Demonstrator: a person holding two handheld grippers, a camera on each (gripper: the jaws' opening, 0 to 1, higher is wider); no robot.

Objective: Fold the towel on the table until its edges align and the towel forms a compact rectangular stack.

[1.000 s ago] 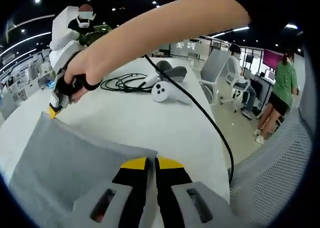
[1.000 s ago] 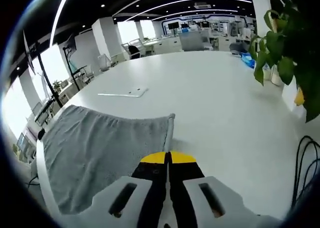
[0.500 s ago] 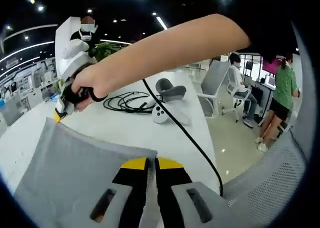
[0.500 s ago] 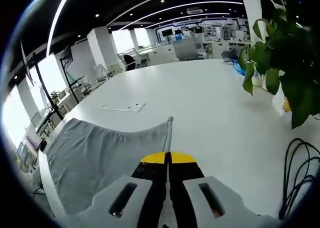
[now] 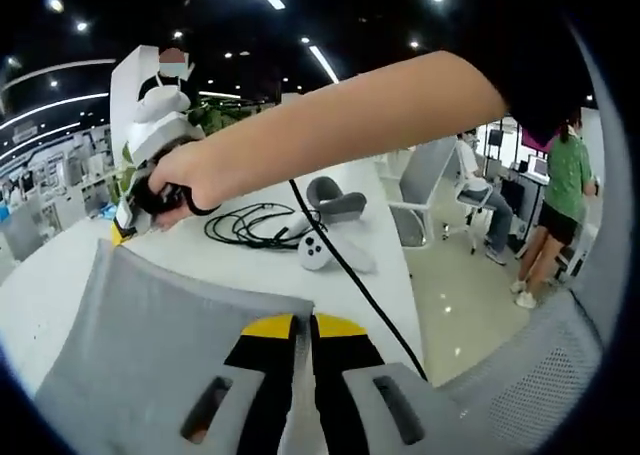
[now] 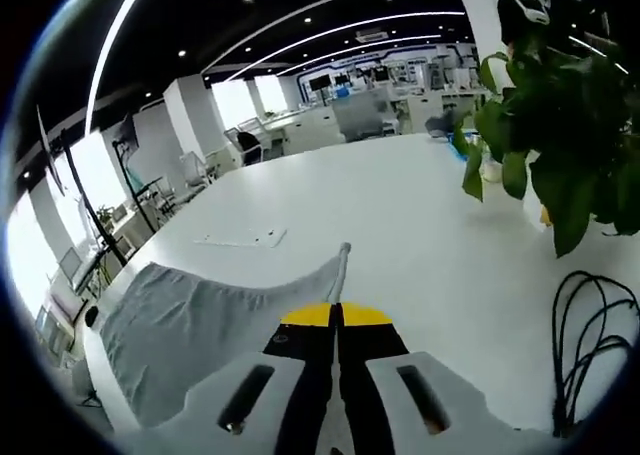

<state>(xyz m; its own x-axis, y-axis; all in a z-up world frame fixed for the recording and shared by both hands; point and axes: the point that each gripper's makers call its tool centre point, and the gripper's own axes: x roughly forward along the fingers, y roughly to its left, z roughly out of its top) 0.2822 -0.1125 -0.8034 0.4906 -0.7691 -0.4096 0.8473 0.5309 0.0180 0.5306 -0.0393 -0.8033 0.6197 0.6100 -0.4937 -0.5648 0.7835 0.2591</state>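
Observation:
The grey towel [image 5: 150, 335] hangs lifted above the white table [image 5: 260, 260], stretched between both grippers. My left gripper [image 5: 304, 327] is shut on the towel's near corner, its yellow-tipped jaws pressed together on the cloth. In the left gripper view the right gripper [image 5: 140, 190], held by a person's hand, pinches the far corner at the upper left. In the right gripper view the towel [image 6: 200, 320] sags to the left, and my right gripper [image 6: 337, 317] is shut on its corner, a cloth tip sticking up past the jaws.
Black cables [image 5: 250, 225], a white controller [image 5: 318, 252] and a grey headset [image 5: 335, 197] lie on the table beyond the towel. A potted plant [image 6: 560, 125] and a flat white piece [image 6: 240, 239] stand on the table. Office chairs [image 5: 425, 170] and people [image 5: 560, 205] are to the right.
Both grippers have risen with the towel corners held; the towel's lifted edge stands higher above the table and the far gripper has moved slightly up and right.

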